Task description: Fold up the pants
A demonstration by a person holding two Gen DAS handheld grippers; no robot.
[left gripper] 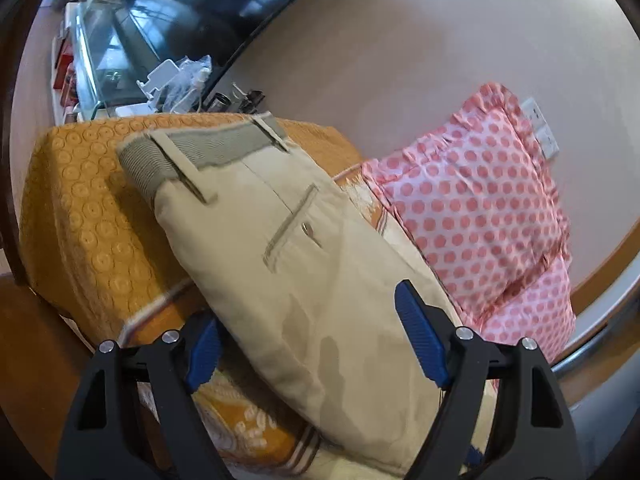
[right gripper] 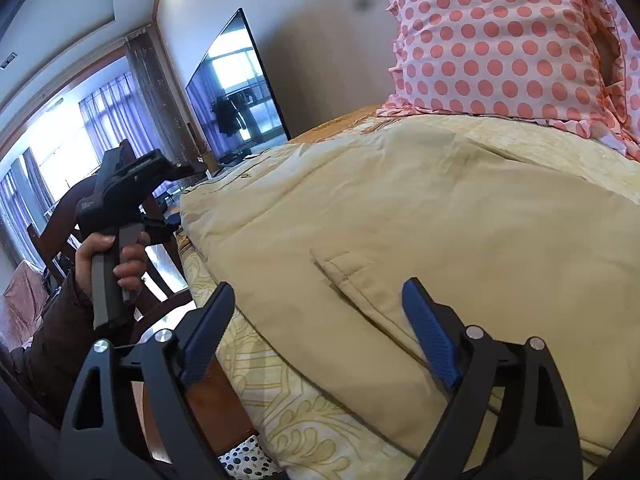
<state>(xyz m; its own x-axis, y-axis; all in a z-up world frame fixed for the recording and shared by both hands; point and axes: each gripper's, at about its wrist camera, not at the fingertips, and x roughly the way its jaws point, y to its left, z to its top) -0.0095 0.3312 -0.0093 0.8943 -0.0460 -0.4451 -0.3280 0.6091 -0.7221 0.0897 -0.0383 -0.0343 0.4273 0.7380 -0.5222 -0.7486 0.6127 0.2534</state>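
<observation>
I have the beige pants [left gripper: 288,240] lying flat on the bed [left gripper: 80,208], waistband at the far end toward the orange cover and the legs running back toward me, beside the polka-dot pillow [left gripper: 480,208]. My left gripper [left gripper: 316,344] hovers with its fingers spread wide over the leg fabric, gripping nothing. My right gripper [right gripper: 320,332] is likewise released above the cloth near a pocket seam, probably so I can pinch an edge for the next fold.
</observation>
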